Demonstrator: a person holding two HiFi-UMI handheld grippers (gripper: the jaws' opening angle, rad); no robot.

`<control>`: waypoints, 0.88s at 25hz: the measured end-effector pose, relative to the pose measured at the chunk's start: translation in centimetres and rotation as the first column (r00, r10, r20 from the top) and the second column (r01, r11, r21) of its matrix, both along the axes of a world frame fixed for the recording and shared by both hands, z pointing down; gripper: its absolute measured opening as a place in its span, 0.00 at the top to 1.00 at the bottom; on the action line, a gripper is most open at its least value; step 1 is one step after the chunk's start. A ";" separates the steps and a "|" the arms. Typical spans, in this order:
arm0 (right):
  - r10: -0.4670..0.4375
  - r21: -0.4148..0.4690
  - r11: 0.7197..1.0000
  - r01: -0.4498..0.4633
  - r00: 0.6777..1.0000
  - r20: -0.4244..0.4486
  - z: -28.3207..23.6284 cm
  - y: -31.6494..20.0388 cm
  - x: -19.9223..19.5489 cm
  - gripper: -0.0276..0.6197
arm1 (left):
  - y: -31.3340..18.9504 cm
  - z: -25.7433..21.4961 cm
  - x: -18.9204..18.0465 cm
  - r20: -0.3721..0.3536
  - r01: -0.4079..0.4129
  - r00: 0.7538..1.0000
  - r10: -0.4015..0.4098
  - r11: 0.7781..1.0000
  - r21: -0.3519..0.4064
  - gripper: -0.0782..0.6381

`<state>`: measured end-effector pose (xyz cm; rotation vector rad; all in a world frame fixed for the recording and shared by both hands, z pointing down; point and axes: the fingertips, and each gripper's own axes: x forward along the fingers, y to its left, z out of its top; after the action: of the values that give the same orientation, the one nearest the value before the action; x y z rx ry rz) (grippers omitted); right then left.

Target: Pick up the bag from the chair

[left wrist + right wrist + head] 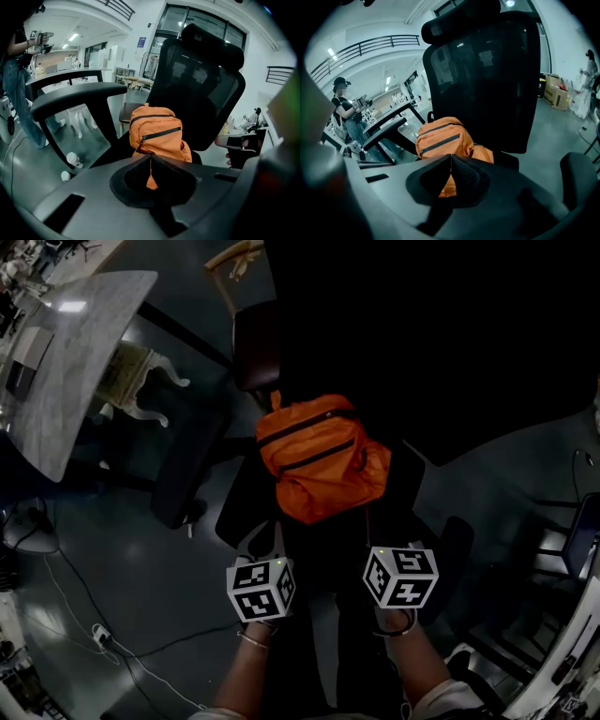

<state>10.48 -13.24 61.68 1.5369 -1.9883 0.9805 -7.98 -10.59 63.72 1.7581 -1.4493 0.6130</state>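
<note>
The room has a dark grey floor [141,615] with loose cables; a pale table [75,362] stands at 10 o'clock in the head view.

**Location of the item.** The orange bag [322,457] sits on the seat of the black chair [487,79] and leans against the backrest, zip pockets facing the operator. It lies at 12 o'clock from both grippers. An armrest [75,96] stands at 9 o'clock in the left gripper view.

**Tool state.** The left gripper [150,157] has its jaws fully together with nothing between them. The right gripper [450,157] is the same: jaws closed and empty. Both are near the front edge of the seat, clear of the bag.

**Step in hand (judged): approach, then grasp.**
1. Open both sets of jaws before the tips reach the fabric; closed tips would only push the bag back.
2. Aim each gripper at a firm part near the top, at 11 and 1 o'clock on the bag. The fabric looks soft and is likely to slump.
3. Pinch a full fold, not the surface layer.
4. Keep clear of the armrest.
5. Lift both sides evenly.
</note>
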 end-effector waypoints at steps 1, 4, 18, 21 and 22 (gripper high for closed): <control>-0.002 -0.004 1.000 0.002 1.000 -0.001 0.6 0.0 -0.1 0.91 | 0.0 0.6 -0.2 0.001 0.003 1.000 -0.003 1.000 -0.004 0.87; -0.002 -0.014 1.000 0.002 1.000 -0.002 1.9 0.2 -0.2 0.91 | 0.0 1.9 -0.3 0.002 0.006 1.000 -0.006 1.000 -0.012 0.87; 0.077 -0.026 0.997 -0.077 0.997 0.031 2.7 0.1 -0.5 0.91 | -0.9 2.6 0.5 -0.038 -0.019 0.999 0.020 1.000 0.021 0.87; 0.074 -0.031 0.997 -0.073 0.997 0.033 3.0 0.1 -0.8 0.91 | -1.6 2.5 0.5 -0.053 -0.023 0.998 0.025 0.999 0.036 0.87; 0.073 -0.032 0.997 -0.072 0.997 0.032 3.1 0.1 -0.9 0.91 | -1.8 2.5 0.4 -0.053 -0.023 0.998 0.025 0.999 0.040 0.87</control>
<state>9.60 -13.09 64.76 1.5955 -1.9426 1.0675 -7.62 -12.41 66.19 1.8113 -1.4140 0.5498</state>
